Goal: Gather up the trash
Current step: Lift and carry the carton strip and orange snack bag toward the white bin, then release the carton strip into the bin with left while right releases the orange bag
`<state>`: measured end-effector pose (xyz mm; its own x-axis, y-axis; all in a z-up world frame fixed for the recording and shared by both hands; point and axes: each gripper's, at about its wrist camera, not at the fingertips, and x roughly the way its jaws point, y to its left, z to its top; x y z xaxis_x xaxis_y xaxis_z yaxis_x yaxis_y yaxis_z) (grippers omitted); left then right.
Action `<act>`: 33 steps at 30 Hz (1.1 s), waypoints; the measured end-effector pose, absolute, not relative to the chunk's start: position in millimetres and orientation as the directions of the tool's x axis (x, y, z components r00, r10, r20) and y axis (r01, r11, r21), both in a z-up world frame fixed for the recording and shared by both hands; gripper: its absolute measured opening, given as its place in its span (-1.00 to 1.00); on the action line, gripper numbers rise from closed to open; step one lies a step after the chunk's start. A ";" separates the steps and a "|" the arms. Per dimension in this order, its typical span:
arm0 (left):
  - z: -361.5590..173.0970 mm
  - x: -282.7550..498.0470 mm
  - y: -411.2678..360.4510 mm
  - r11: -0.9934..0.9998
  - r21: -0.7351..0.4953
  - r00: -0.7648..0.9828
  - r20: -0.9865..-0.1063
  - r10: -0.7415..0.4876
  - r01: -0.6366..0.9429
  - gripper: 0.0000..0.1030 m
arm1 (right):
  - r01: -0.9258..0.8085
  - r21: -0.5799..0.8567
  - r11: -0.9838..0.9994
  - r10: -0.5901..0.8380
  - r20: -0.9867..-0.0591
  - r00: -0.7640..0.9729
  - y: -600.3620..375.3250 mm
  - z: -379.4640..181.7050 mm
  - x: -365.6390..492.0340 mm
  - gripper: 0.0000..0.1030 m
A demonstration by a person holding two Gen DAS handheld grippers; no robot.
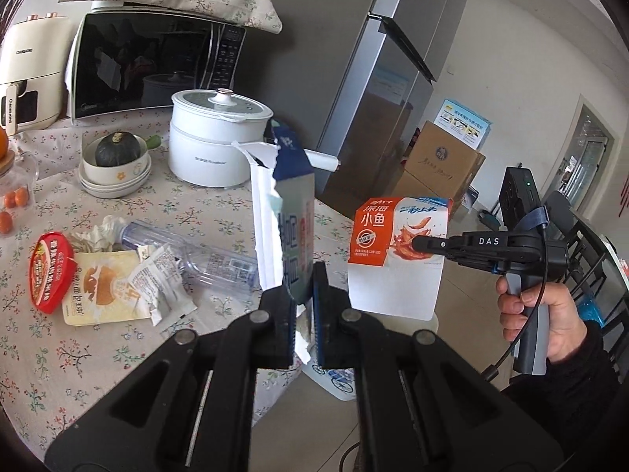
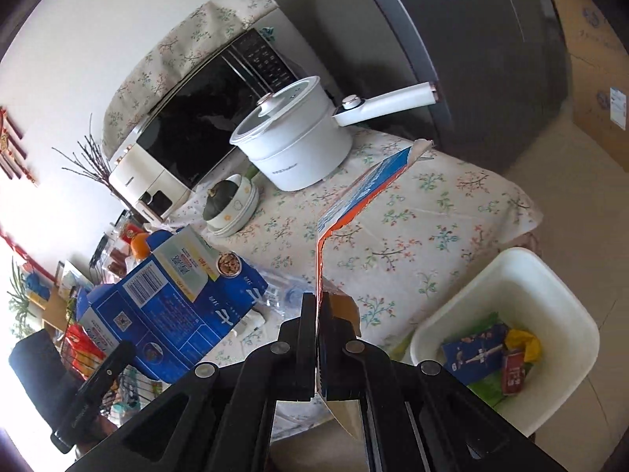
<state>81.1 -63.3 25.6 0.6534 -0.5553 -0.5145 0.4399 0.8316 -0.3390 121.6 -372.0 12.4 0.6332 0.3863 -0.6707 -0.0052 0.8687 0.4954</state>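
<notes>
Black left gripper (image 1: 303, 306) nearest the lens, jaws pinched onto a torn blue-and-white carton (image 1: 289, 212), held upright above the table edge. Same carton (image 2: 169, 306) seen flat-faced from the right wrist camera, barcode showing. Right gripper (image 2: 317, 338) likewise clamped tight, on a flattened orange-and-white snack box (image 2: 361, 192); from the left wrist camera, that box (image 1: 399, 251) pinched at its right edge by the right gripper (image 1: 432, 244), off the table's corner. Just below and right of it, a white bin (image 2: 550, 275) on the floor, holding blue, yellow, red and green wrappers. On the floral tablecloth (image 1: 59, 354), more trash: red lid (image 1: 50, 271), cream bread wrapper (image 1: 102, 287), torn sachets (image 1: 161, 275), crumpled tissue (image 1: 100, 232), clear plastic bottle (image 1: 188, 253) lying on its side. Farther back, stacked bowls with a green squash (image 1: 116, 165), white electric pot (image 1: 218, 141), microwave (image 1: 157, 67) under a floral cloth, grey fridge (image 1: 385, 78) beyond.
</notes>
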 end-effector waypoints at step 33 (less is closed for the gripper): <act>-93.1 113.7 -261.5 0.720 -0.252 0.256 -0.817 -0.516 0.646 0.63 | 0.323 0.306 0.896 0.169 -0.905 0.390 -496.7 -97.5 110.5 -0.97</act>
<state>113.7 -261.5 -93.1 0.2562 -0.5160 -0.8174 0.6459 0.7205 -0.2524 110.5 -496.7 -97.5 0.3896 0.1694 -0.9053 0.3226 0.8956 0.3064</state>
